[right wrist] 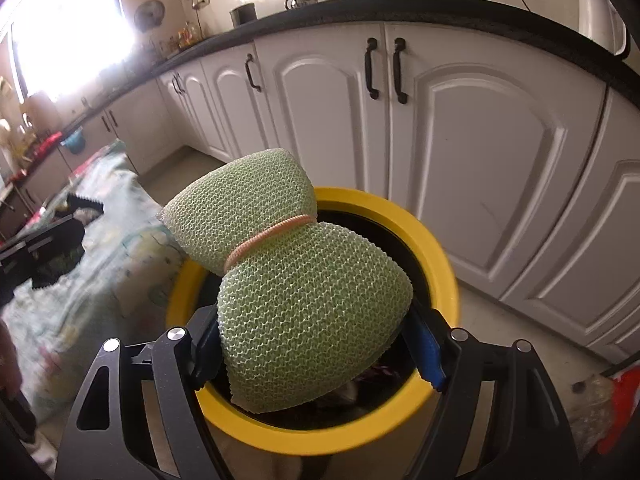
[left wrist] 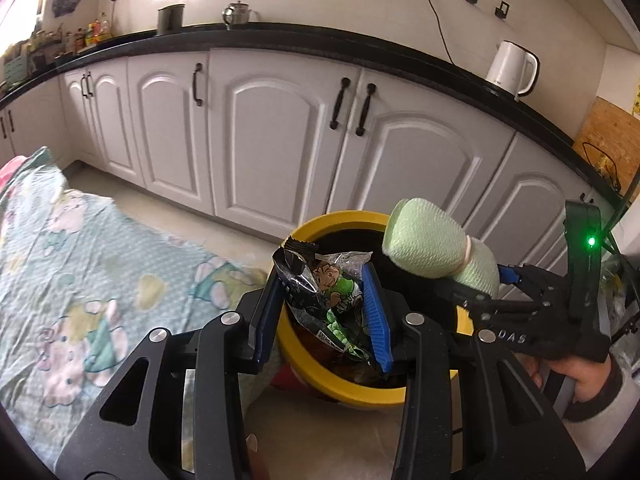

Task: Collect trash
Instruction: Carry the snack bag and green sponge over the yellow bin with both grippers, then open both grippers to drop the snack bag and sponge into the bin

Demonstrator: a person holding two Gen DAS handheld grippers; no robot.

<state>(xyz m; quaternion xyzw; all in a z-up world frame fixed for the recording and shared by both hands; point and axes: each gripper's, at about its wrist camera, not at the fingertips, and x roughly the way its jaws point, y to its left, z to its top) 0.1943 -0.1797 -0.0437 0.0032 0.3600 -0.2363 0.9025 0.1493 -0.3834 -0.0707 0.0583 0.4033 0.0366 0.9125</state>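
- The left gripper [left wrist: 324, 312] was clamped, jaws fairly narrow, on a crumpled snack wrapper [left wrist: 328, 296] at lower centre of its view, over the yellow-rimmed bin [left wrist: 340, 220].
- The right gripper [right wrist: 316, 344] pinched a green mesh foam sleeve [right wrist: 296, 292] with jaws wide, centre frame, above the same bin.
- Step, as judged: dropping both pieces in; next, each gripper needed to let go over the opening.
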